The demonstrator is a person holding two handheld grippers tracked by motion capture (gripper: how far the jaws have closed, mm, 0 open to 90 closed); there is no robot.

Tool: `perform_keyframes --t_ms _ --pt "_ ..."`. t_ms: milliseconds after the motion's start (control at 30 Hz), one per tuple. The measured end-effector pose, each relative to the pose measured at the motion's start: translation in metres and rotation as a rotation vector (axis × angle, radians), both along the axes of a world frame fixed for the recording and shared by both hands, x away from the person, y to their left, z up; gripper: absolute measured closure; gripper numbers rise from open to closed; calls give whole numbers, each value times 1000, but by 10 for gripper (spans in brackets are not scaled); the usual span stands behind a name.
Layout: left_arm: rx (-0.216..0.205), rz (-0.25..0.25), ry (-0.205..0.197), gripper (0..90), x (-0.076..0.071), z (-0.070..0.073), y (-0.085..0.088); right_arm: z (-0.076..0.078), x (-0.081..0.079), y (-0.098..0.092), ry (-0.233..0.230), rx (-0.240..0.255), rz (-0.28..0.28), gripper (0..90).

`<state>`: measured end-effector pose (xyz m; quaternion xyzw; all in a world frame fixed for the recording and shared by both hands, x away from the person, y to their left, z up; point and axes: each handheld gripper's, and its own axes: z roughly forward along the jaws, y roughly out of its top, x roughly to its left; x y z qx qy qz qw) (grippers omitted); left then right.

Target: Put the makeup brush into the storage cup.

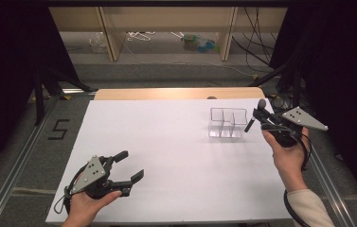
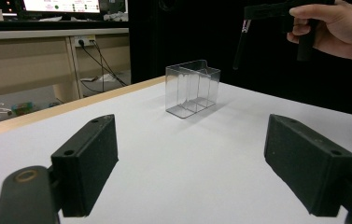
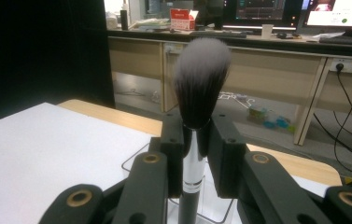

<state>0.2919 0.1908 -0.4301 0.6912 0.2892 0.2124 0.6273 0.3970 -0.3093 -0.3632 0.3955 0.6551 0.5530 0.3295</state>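
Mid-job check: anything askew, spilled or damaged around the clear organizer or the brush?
Nothing stands out. The clear organizer stands upright and empty on the white table; the makeup brush sits clamped in the right gripper, bristles up. The left gripper rests open, apart.

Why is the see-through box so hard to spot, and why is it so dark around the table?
High view: the clear box nearly melts into the bright white table; black curtains darken both sides. Left gripper view: its edges catch light, with a faint shadow beneath. Right gripper view: the brush looks sharp, the background desks soft.

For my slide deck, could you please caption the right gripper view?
Right gripper shut on an upright makeup brush above the clear organizer.
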Motion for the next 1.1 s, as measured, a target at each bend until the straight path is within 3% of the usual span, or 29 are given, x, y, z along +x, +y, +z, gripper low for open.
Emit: perform_keyframes --t_ms 200,267,333,433,700,833,1100 --pt "1 0 -1 172 0 0 0 0 2 1 -5 4 -3 777" --pt "1 1 -1 172 0 0 0 2 1 1 16 -14 -6 777" --pt "1 0 -1 172 0 0 0 1 3 2 -8 4 -4 777" --pt "-1 1 1 172 0 0 0 2 3 2 8 -7 -4 777" --pt "2 0 -4 172 0 0 0 3 8 5 -13 6 -2 777" --pt "2 1 -4 172 0 0 0 4 8 5 6 -10 -3 777" --pt "3 1 -4 172 1 0 0 5 11 8 -8 1 -9 777"
